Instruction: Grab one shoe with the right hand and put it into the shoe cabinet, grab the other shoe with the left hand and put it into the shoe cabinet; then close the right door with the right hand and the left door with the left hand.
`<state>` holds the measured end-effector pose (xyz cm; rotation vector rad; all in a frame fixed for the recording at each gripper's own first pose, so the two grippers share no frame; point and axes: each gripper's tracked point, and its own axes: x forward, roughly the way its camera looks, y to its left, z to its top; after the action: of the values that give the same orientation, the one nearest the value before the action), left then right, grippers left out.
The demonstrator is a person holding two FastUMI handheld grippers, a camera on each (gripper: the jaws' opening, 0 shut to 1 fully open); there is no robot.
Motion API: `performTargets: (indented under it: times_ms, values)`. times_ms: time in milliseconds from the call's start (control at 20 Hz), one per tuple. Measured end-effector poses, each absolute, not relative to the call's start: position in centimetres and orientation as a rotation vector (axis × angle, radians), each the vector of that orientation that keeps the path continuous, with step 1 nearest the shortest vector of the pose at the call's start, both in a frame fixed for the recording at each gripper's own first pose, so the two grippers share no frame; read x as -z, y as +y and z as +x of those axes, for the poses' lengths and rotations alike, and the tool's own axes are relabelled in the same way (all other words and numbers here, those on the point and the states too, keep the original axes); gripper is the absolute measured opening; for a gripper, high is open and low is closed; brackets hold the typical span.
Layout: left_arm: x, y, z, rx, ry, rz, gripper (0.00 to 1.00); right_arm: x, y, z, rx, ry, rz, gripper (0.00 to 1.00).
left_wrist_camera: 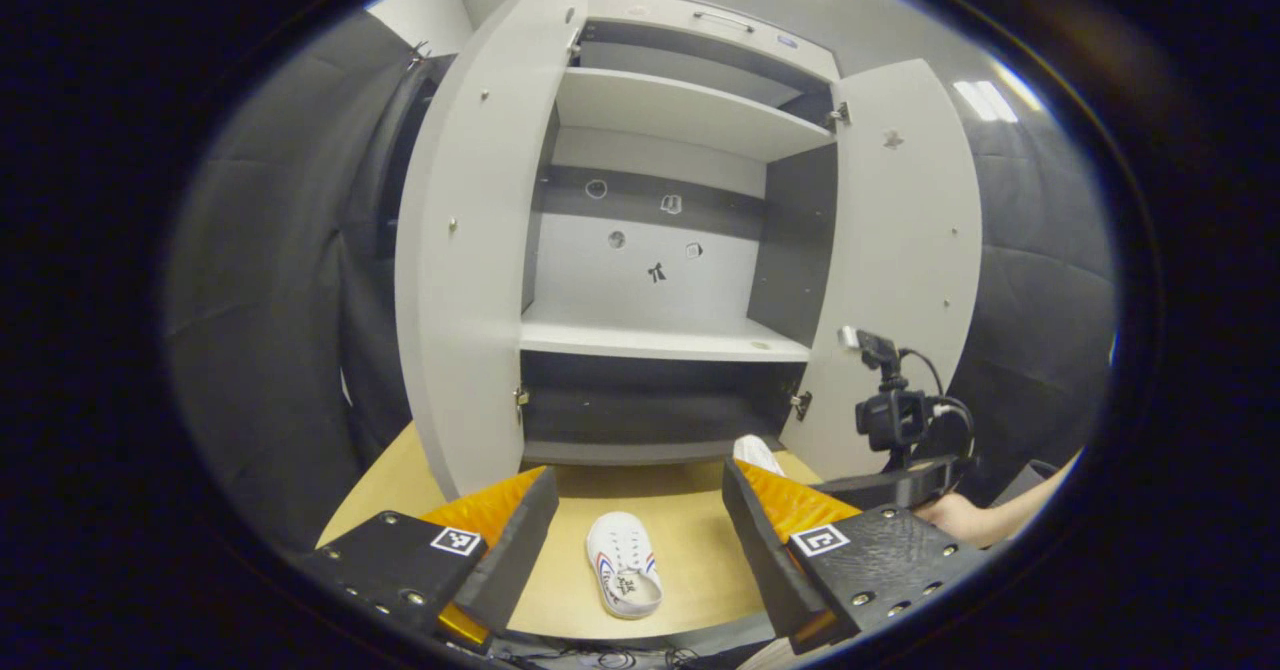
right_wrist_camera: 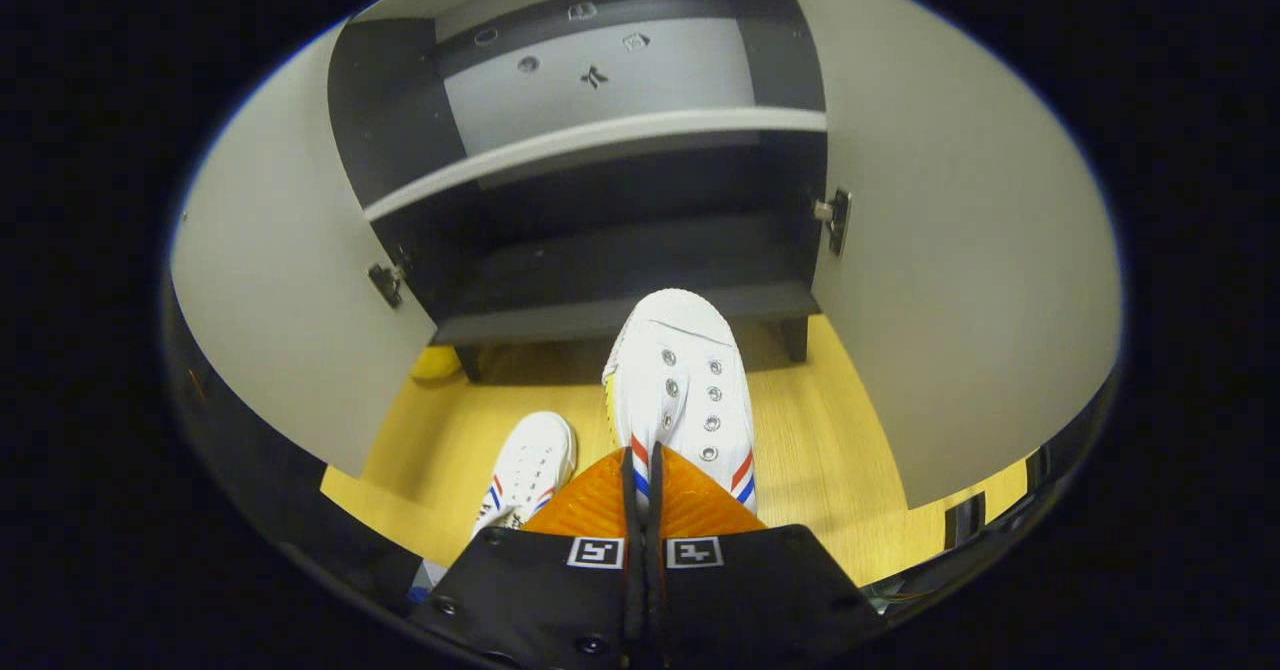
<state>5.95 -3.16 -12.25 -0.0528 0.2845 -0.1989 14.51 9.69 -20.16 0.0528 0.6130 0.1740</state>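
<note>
A: Where do the two shoes stand?

B: In the right gripper view the right gripper [right_wrist_camera: 640,470] has its jaws pressed nearly together on the heel end of one white shoe [right_wrist_camera: 682,390], which is lifted with its toe pointing at the lowest compartment of the shoe cabinet [right_wrist_camera: 610,250]. The other shoe [right_wrist_camera: 525,470] lies flat on the desk [right_wrist_camera: 800,450], just left of the held one.

A: And the left side?

B: In the left gripper view the left gripper [left_wrist_camera: 640,510] has its jaws spread wide with nothing between them. The shoe on the desk [left_wrist_camera: 622,575] shows in the gap, toe toward the cabinet, well apart from either finger.

A: Doors?

B: Both swung open. The left door [left_wrist_camera: 470,250] and the right door [left_wrist_camera: 900,250] stand out from the cabinet, leaving the shelves bare to view. The middle shelf [left_wrist_camera: 660,335] holds no shoe

A: Can you see the other tool from the left side?

B: Yes, at right, near the right door, with a hand [left_wrist_camera: 965,518] behind it; a white toe [left_wrist_camera: 755,450] peeks out beyond the left gripper's finger
</note>
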Motion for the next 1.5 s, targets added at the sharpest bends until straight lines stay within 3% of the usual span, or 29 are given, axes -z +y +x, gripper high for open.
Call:
performTargets:
  times_ms: [550, 1250, 1500]
  values:
    - [11.4, -3.5, 4.7, 0.232, 0.254, -0.01, 0.95, 2.9, 11.3, 17.8, -0.207, 0.231, 0.088, 0.0]
    - [6.4, -2.3, 10.3, 0.038, 0.163, -0.116, 0.93, 4.1, 11.3, 17.8, -0.199, 0.128, 0.157, 0.01]
    - [5.8, -1.1, 11.1, -0.027, 0.154, -0.106, 0.95, 4.0, 11.4, 17.6, -0.173, 0.222, 0.176, 0.01]
